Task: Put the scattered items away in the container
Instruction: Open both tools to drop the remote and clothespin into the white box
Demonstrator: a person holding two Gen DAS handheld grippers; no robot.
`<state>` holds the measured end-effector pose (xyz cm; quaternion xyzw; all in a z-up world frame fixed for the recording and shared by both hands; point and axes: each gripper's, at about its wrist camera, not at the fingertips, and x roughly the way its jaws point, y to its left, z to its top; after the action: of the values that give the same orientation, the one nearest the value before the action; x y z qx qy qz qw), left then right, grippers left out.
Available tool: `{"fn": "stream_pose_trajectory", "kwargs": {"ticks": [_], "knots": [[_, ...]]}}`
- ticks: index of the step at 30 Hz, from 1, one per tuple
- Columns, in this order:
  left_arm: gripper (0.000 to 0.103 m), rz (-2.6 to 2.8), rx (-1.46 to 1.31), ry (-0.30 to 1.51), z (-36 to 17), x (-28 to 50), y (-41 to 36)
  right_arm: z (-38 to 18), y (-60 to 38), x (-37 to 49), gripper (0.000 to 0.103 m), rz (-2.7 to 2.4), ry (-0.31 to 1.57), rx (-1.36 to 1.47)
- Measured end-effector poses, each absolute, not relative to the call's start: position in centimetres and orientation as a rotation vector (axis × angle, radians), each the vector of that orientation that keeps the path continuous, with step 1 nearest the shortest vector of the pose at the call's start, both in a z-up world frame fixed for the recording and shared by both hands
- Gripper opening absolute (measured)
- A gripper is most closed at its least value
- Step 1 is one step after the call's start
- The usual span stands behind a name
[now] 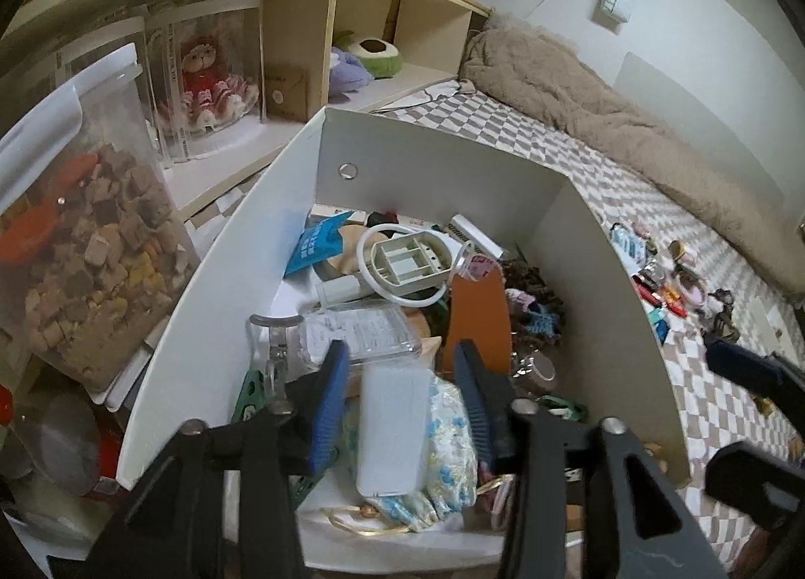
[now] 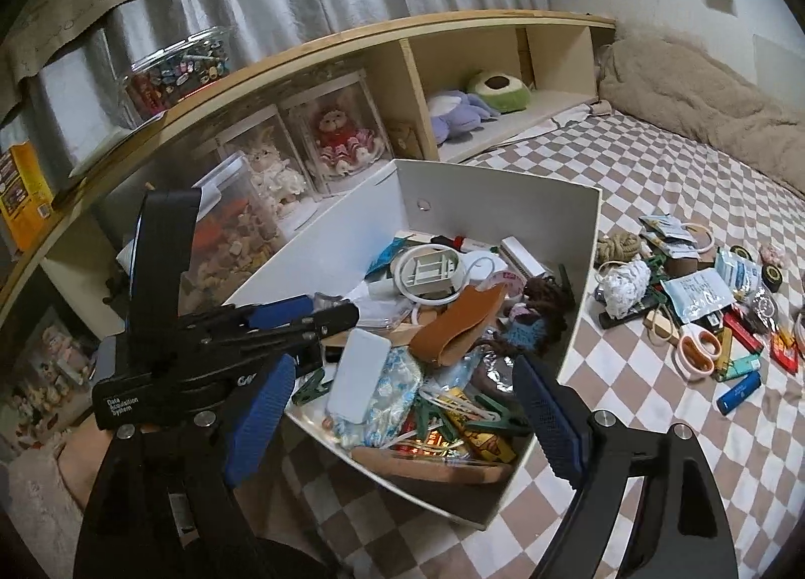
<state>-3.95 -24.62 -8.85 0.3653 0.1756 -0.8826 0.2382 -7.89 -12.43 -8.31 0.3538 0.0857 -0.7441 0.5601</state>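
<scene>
Two grippers over one white box [image 2: 578, 277], set on the checked bed [image 2: 654, 186] close to its left edge, just beside the shelf [image 2: 352, 40].

Far left, off the bed: clear tub of pet treats [image 1: 95, 247] standing beside the box's left wall.

Left gripper [image 1: 402, 403]: poised inside the box, pointing down at the pile. Jaws about half open. White slab-shaped case [image 1: 392, 428] lies between them on a blue-patterned pouch [image 1: 453, 448]; pads look clear of the case, so nothing gripped. Judged a drop just made, not a pick.

Box contents: white ring with tray [image 1: 407, 262], brown leather sleeve [image 1: 478, 317], clear plastic case [image 1: 352, 332], green clips, snack wrappers. Box fairly full.

Right gripper [image 2: 402, 408]: hovering over the box's near corner, jaws wide, empty.

Right of the box, toward the middle of the bed: scattered pile not yet cleared — rope coil [image 2: 619, 247], white crumpled wad [image 2: 624, 287], foil packets [image 2: 699, 292], pink-handled scissors [image 2: 697, 347], blue lighter [image 2: 737, 390], small tape rolls, red packets.

Step in hand: deposit finished, both grippers free. Task roughly half done, judging by the heap left outside.

Next move calls for swinging the right gripper rightward to the pile, jaws kept wide, and picking a single item off its near edge. Scissors or lighter look easiest; flat foil packets would need a low, pinching approach.
</scene>
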Motion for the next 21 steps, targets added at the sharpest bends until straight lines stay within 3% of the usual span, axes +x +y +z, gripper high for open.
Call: {"fn": "stream_pose_trajectory", "kwargs": {"ticks": [6, 17, 19, 21], "knots": [[0.062, -2.410, 1.010, 0.460, -8.9, -3.8, -24.6, -8.3, -12.2, -8.4, 0.101, -1.766, 0.183, 0.845], [0.064, -2.420, 1.007, 0.450, -8.5, -3.5, -24.2, -8.3, -11.6, -8.8, 0.103, -1.776, 0.166, 0.850], [0.090, -2.416, 1.000, 0.443, -8.2, -3.4, -24.1, -8.2, -11.4, -8.9, 0.103, -1.784, 0.162, 0.838], [0.102, -2.408, 0.969, 0.424, -7.8, -3.2, -23.9, -8.0, -11.1, -9.0, 0.103, -1.802, 0.169, 0.823]]}}
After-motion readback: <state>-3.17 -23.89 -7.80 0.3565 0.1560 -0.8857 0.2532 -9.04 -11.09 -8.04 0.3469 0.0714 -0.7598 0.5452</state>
